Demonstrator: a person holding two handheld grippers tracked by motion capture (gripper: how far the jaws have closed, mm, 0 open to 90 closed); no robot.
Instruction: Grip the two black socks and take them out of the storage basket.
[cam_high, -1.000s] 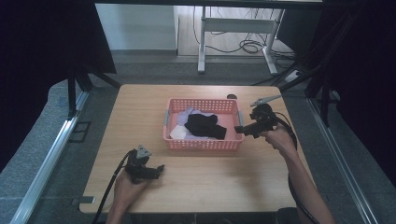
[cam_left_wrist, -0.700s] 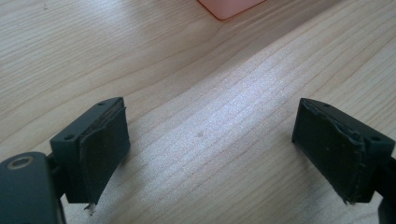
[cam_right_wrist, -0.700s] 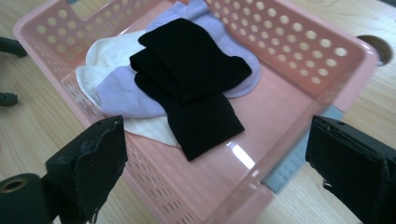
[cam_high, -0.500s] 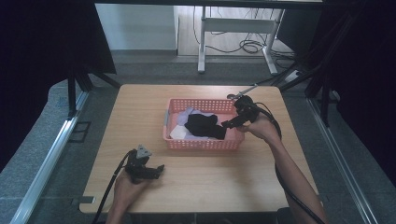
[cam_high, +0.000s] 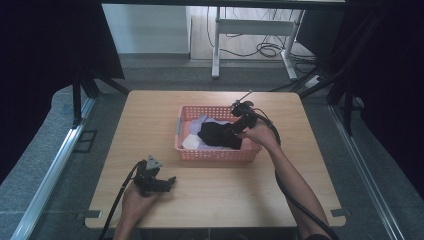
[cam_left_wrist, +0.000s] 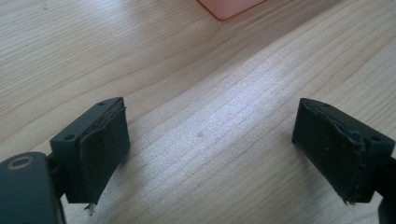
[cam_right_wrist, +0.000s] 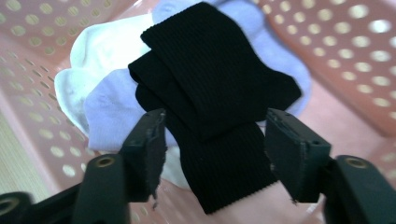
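A pink perforated basket (cam_high: 215, 155) sits mid-table with socks inside. In the right gripper view, folded black socks (cam_right_wrist: 210, 79) lie on top of lavender socks (cam_right_wrist: 107, 112) and white socks (cam_right_wrist: 102, 51). My right gripper (cam_right_wrist: 215, 154) reaches down into the basket (cam_right_wrist: 327, 42). Its jaws have just been closing and now straddle the near end of the black socks without visibly squeezing them. From the high view, that gripper (cam_high: 232, 127) is over the black socks (cam_high: 215, 134). My left gripper (cam_high: 170, 181) rests low near the table's front left, open (cam_left_wrist: 210, 154), with bare wood between its jaws.
The wooden table (cam_high: 150, 115) has bare surface to the left of and in front of the basket. A corner of the basket (cam_left_wrist: 229, 7) shows at the top of the left gripper view. A black cable (cam_high: 295, 200) trails from the right gripper along the forearm.
The right hand has moved left from the basket's right side into the basket, down onto the black socks, and its jaws have narrowed. The left hand has stayed put.
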